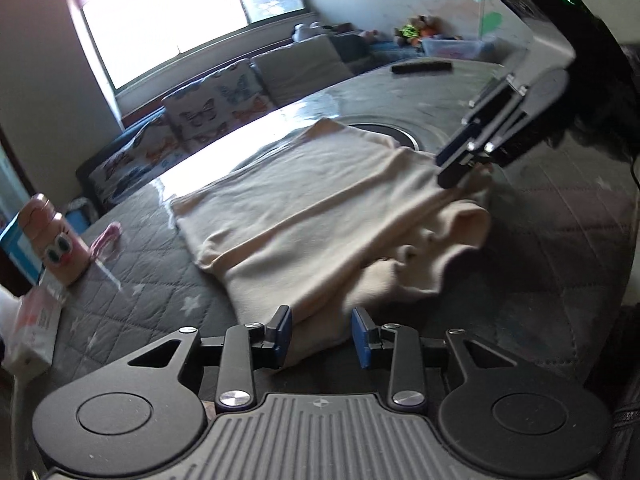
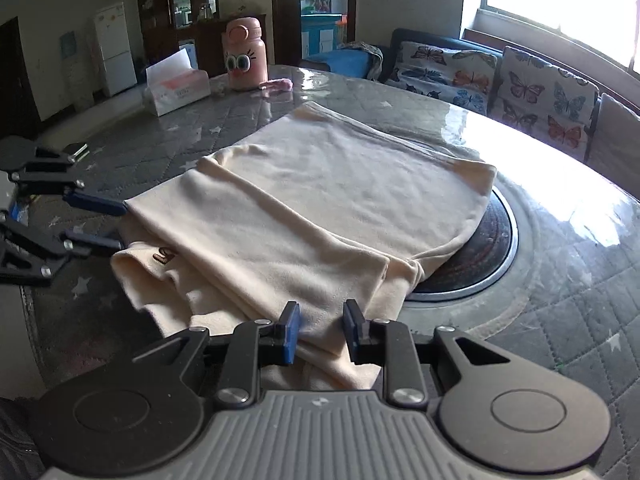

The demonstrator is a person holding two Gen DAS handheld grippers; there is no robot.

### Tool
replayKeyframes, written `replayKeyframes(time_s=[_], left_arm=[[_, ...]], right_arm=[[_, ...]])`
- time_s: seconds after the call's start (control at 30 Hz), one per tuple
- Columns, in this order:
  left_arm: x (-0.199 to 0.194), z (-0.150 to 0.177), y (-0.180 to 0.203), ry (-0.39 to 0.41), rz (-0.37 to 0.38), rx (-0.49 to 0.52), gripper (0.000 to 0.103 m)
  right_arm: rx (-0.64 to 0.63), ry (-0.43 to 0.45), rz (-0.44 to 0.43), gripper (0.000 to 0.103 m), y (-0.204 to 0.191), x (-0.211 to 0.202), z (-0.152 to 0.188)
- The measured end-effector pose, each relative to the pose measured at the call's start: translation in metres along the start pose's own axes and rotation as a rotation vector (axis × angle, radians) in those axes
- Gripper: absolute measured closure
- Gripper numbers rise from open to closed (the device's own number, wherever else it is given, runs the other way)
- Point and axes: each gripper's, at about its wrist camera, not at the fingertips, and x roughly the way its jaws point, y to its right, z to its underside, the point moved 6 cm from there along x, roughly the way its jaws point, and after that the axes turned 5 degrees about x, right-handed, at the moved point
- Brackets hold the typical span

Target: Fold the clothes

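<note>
Both the left gripper (image 1: pixel 322 334) and right gripper (image 2: pixel 320 330) have fingers spread around the cream garment's (image 2: pixel 320 192) edges.

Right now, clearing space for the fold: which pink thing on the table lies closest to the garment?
The small hair tie, flat beside the bottle; the tissue box sits farther off.

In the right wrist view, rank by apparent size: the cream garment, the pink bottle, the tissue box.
1. cream garment, by far the largest.
2. and 3. tissue box and pink bottle look about alike; both sit far from the camera, so unranked.
</note>
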Motion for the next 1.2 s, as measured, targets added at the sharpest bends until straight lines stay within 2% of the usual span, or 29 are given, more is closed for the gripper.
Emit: replayKeyframes(time_s=[0.1, 0.3, 0.33, 0.37, 0.47, 0.53, 0.67, 0.73, 0.97, 1.07, 1.17, 1.2], left_arm=[[0.0, -0.001, 0.013, 0.014, 0.013, 0.052, 0.064], [0.007, -0.009, 0.021, 0.054, 0.024, 0.084, 0.065], [0.008, -0.011, 0.023, 0.061, 0.026, 0.09, 0.069], [0.009, -0.012, 0.022, 0.066, 0.029, 0.082, 0.077], [0.008, -0.016, 0.016, 0.079, 0.039, 0.051, 0.09], [0.008, -0.02, 0.01, 0.09, 0.038, 0.028, 0.092], [0.012, -0.031, -0.006, 0.092, 0.031, -0.031, 0.094], [0.016, -0.036, -0.012, 0.094, 0.031, -0.052, 0.094], [0.027, -0.045, -0.026, 0.091, 0.052, -0.107, 0.094], [0.028, -0.044, -0.028, 0.088, 0.058, -0.113, 0.094], [0.025, -0.04, -0.027, 0.083, 0.068, -0.121, 0.092], [0.023, -0.038, -0.026, 0.083, 0.067, -0.12, 0.09]], right_arm=[[-0.006, 0.007, -0.003, 0.074, -0.002, -0.008, -0.002], [-0.04, 0.006, -0.018, 0.069, -0.007, -0.021, 0.0], [-0.048, 0.002, -0.02, 0.065, -0.008, -0.022, 0.001], [-0.055, -0.001, -0.022, 0.063, -0.009, -0.023, 0.003], [-0.084, -0.012, -0.038, 0.061, -0.014, -0.027, 0.008], [-0.103, -0.019, -0.05, 0.053, -0.017, -0.03, 0.011], [-0.149, -0.024, -0.066, 0.05, -0.023, -0.032, 0.015], [-0.173, -0.017, -0.065, 0.042, -0.027, -0.029, 0.016], [-0.243, 0.046, -0.053, 0.042, -0.038, -0.013, 0.008], [-0.254, 0.05, -0.06, 0.046, -0.042, -0.002, 0.002], [-0.244, 0.029, -0.071, 0.061, -0.041, 0.009, -0.002], [-0.226, 0.022, -0.083, 0.07, -0.04, 0.011, -0.003]])
